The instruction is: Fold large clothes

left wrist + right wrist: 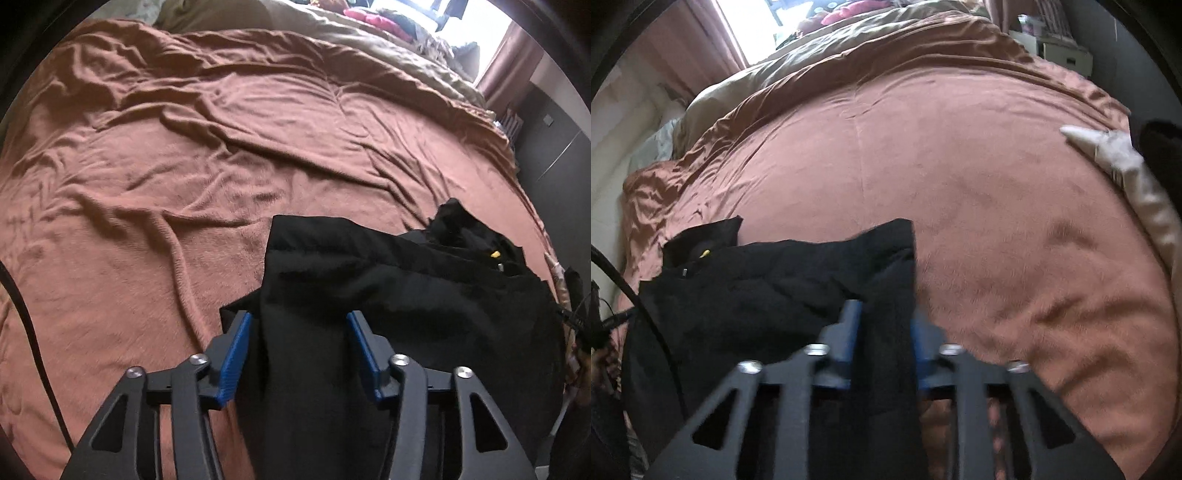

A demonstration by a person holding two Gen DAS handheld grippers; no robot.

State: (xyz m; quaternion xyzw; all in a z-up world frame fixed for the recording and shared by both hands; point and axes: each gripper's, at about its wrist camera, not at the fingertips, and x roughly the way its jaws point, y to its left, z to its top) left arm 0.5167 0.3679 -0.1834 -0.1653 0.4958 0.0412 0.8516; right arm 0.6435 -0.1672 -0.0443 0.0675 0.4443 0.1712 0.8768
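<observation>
- Nearest the near edge of the brown blanket (166, 192): straddling a ridge of the black garment (388, 280) with the left hand-held gripper (298, 316), about half open, blue pads beside the cloth but not clearly pressing. Could lift away with nothing caught, or with only the top layer, so that the fold drags open.
- Also at that near edge: pinching a narrow band of the same garment with the right hand-held gripper (884, 314), nearly shut, pads against the cloth on both sides; blurred, so cannot tell how deep the bite goes. Might slip out of a shallow pinch once the weight of a large garment comes on.
- Slightly in from the near edge: bunched in several layers rather than flat. Likely to fold crooked if pulled with one corner held and the other loose, or to trap wrinkles inside.
- Off the blanket's near corner in the right wrist view: a dark cable (650, 314) crossing over the cloth. Could snag during a sweep.
- Further in, at the garment's far end: a crumpled collar part with a yellow tag (495, 254). Could stay rucked under a fold.
- Across the rest of the blanket: creased and fuzzy, apt to drag and bunch sliding cloth.
</observation>
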